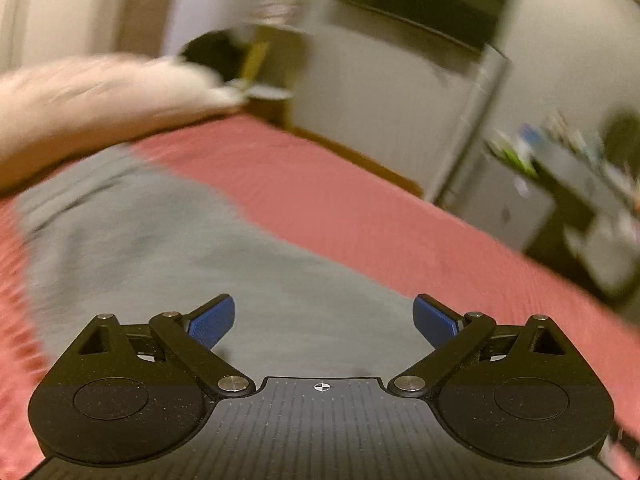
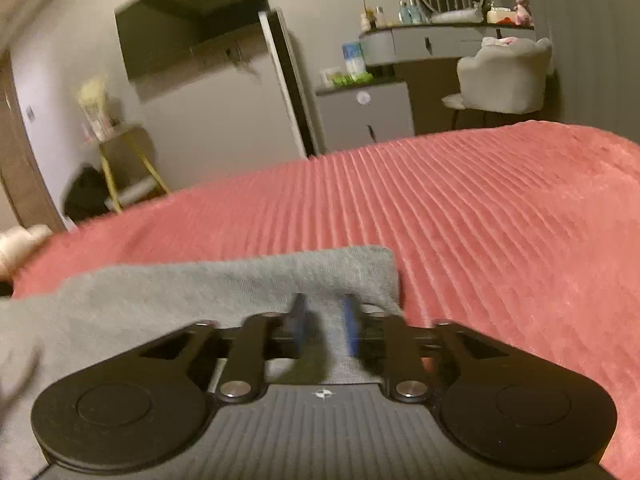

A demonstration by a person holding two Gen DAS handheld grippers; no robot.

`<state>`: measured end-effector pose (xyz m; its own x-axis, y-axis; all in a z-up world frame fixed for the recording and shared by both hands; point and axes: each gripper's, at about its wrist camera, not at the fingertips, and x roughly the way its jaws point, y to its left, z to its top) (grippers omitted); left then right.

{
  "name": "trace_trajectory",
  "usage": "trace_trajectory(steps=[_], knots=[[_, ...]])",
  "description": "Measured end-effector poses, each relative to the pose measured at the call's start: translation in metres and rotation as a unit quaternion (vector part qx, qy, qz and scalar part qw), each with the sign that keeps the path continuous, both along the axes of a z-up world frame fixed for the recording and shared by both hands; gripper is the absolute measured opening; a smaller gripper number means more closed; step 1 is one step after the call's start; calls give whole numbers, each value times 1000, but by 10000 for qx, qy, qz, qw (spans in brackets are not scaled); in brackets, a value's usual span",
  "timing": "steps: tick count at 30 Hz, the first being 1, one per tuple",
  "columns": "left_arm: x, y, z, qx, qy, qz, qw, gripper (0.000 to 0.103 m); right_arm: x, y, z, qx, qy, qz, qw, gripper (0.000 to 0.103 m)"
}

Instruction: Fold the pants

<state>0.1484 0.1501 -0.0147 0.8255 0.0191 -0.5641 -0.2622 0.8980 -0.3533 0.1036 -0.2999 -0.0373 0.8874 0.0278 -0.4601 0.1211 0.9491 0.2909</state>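
Grey pants [image 1: 168, 248] lie spread on a red ribbed bedspread [image 1: 360, 208]. My left gripper [image 1: 324, 320] hovers over the pants with its blue pads wide apart and nothing between them. In the right wrist view the pants [image 2: 180, 300] end in a folded corner near the middle of the bed. My right gripper [image 2: 324, 328] is at that edge, its blue fingers [image 2: 351, 328] a narrow gap apart and blurred, with grey cloth showing between them. The red bedspread [image 2: 480, 220] stretches away to the right.
A white pillow [image 1: 100, 96] lies at the head of the bed. A white cabinet [image 2: 224, 112], a small yellow-legged side table [image 2: 120, 160], a vanity desk [image 2: 440, 40] and a grey chair [image 2: 504, 76] stand beyond the bed's far edge.
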Motion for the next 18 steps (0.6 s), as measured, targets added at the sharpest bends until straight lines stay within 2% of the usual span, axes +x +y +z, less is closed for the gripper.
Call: trace_trajectory(steps=[1,2,4,6,8,10,12,18], knots=[[-10,25,-3,-133,6,215,9997,100,-9,0,3,0,-137,-174,9998,75],[-19,48,-6,-178,7,419,9990,100,-16,-1,6,-13,-244,-374,9990,90],[-38,93,-17,-175,133,913,9956,100,-31,-8,9,248,-451,-556,9971,90],[-50,128,-30,-420,278,1189,9916,97,-39,-15,8,666,-311,-695,9949,90],[-55,155,-44,-938,298,1214,9877,84,-46,-18,3,924,-128,-844,9921,90],[-51,172,-59,-1495,386,1210,9806,75,-49,-16,-2,1075,144,-984,9892,90],[-42,182,-71,-1805,420,1163,9758,74,-54,-13,-4,1207,278,-981,9874,90],[-13,201,-82,-2166,135,1022,9708,78,-81,-1,-3,1320,385,-976,9857,91]])
